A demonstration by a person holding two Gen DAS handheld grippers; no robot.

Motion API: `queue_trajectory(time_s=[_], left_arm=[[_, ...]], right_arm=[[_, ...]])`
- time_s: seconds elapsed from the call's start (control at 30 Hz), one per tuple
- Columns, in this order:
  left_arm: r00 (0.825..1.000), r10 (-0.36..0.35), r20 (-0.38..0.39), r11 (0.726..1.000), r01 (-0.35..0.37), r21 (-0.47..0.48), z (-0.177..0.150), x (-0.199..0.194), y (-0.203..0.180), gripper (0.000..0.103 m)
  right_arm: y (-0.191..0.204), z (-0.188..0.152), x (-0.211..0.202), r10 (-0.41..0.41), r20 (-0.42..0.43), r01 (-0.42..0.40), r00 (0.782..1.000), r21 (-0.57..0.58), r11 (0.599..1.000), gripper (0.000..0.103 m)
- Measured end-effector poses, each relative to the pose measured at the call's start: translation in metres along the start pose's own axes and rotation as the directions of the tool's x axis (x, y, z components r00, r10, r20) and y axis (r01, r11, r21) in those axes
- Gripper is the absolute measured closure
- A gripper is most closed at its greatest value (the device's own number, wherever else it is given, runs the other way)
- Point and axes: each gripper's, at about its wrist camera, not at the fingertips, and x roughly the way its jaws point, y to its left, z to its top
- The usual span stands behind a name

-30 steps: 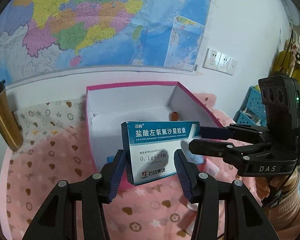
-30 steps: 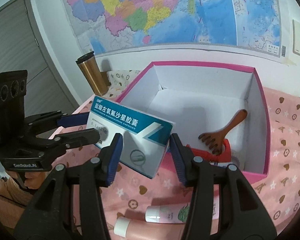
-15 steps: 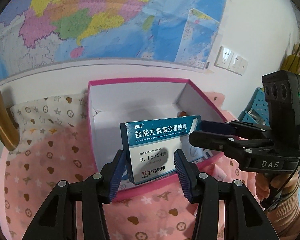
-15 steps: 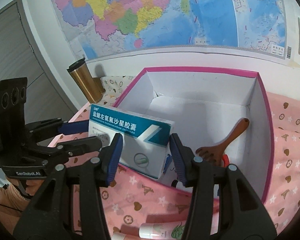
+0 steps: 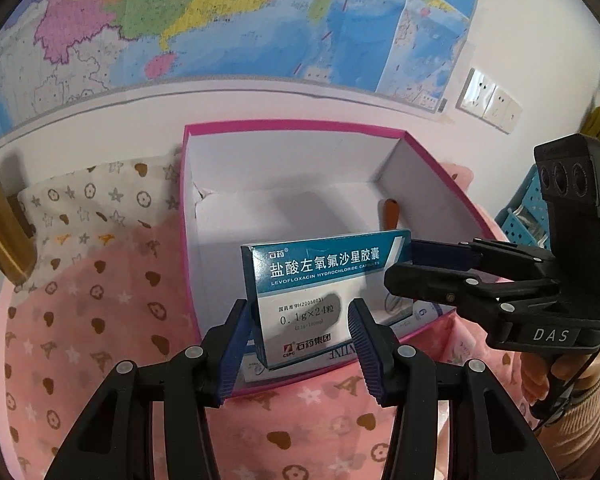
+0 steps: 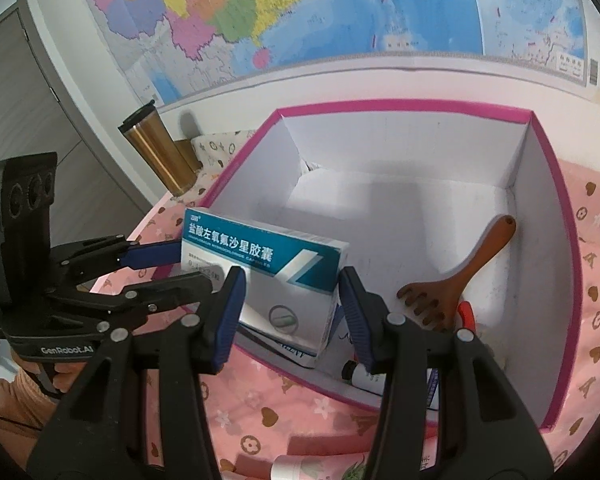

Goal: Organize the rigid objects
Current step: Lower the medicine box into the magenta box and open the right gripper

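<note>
Medicine box (image 5: 320,300) now lower, over the pink box (image 5: 292,128)
2 grippers, left gripper (image 5: 300,344) and right gripper (image 6: 290,312), clamp it; wooden scraper (image 6: 460,276) inside, gold tumbler (image 6: 156,152) upper left.

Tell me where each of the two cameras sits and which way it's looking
Left wrist: on the left hand-held gripper, facing down into the pink-rimmed white box; its own fingers and the right hand-held gripper show.
Right wrist: on the right hand-held gripper, facing the same box; the left hand-held gripper shows.
Shared: the teal-and-white medicine carton, both grippers closed on it, and the wall map.
</note>
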Motion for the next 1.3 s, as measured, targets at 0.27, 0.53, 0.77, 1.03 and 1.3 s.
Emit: queue_trajectory(time_s=[0.27, 0.53, 0.77, 1.03, 1.3], left_arm=[[0.998, 0.050, -0.041, 0.999, -0.051, -0.011, 0.003, 0.009, 0.000, 0.053], [0.992, 0.130, -0.008, 0.992, -0.130, -0.006, 0.011, 0.009, 0.001, 0.053], [0.990, 0.140, 0.029, 0.990, -0.140, -0.008, 0.009, 0.003, 0.002, 0.052], [0.984, 0.084, 0.158, 0.996, -0.090, 0.028, -0.006, -0.032, -0.014, 0.045], [0.987, -0.082, 0.139, 0.990, 0.065, 0.127, -0.053, -0.041, -0.056, 0.041]], right_arm=[[-0.009, 0.000, 0.023, 0.001, -0.072, 0.002, 0.997, 0.033, 0.999, 0.052], [-0.008, 0.003, 0.049, -0.031, -0.117, 0.036, 0.993, 0.040, 0.999, 0.052], [-0.006, 0.000, 0.052, -0.006, -0.128, 0.010, 0.992, 0.034, 0.999, 0.052], [-0.003, -0.012, 0.004, 0.020, -0.006, -0.020, 1.000, 0.009, 1.000, 0.052], [0.000, -0.045, -0.077, 0.044, 0.134, -0.039, 0.990, -0.039, 0.998, 0.052]])
